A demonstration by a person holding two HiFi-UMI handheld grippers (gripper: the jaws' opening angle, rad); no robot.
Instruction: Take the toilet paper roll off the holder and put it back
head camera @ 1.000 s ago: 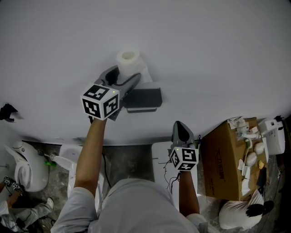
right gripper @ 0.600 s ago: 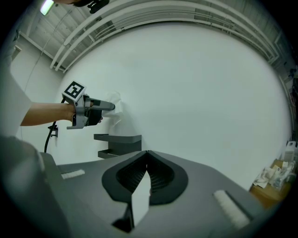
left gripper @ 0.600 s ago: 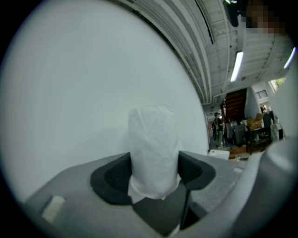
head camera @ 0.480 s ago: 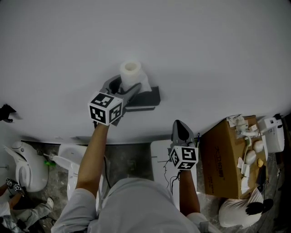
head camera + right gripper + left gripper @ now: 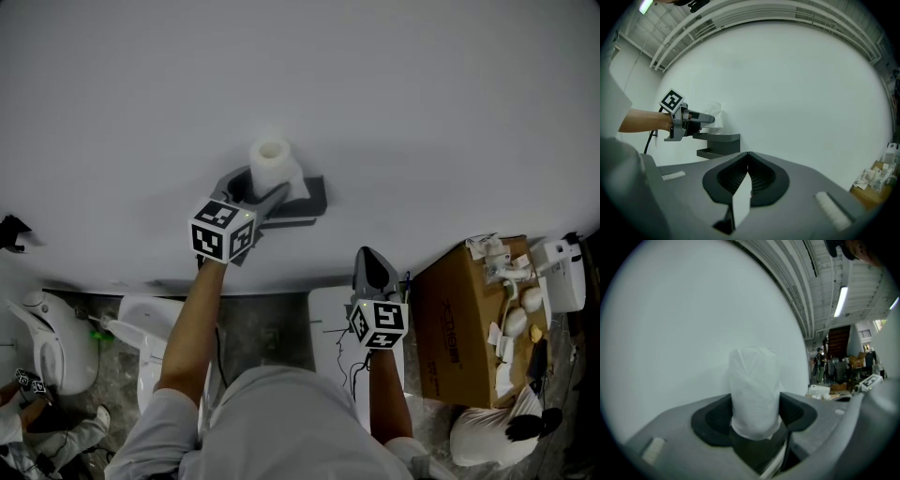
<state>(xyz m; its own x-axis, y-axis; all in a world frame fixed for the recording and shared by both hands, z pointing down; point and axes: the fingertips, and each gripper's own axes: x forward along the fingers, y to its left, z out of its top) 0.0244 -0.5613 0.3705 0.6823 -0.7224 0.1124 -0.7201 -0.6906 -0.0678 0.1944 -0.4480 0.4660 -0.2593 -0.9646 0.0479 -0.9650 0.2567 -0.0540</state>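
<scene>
A white toilet paper roll (image 5: 270,161) stands upright between the jaws of my left gripper (image 5: 259,184), which is shut on it. The left gripper view shows the roll (image 5: 754,390) pinched between both dark pads in front of the white wall. The roll hangs right at the dark grey wall holder (image 5: 311,193), over its left end; whether it touches the holder I cannot tell. In the right gripper view the holder (image 5: 720,140), the roll (image 5: 714,112) and the left gripper (image 5: 701,119) show at the left. My right gripper (image 5: 373,259) hangs lower and to the right, shut and empty (image 5: 748,154).
A plain white wall (image 5: 422,112) fills the upper view. On the floor below stand a cardboard box (image 5: 459,328) with small items on it, a white toilet (image 5: 56,347) at the left and a white unit (image 5: 330,328). A person (image 5: 497,439) crouches at the lower right.
My left gripper has come down along the wall with the roll, so the roll now sits close against the holder. The right gripper has stayed where it was.
</scene>
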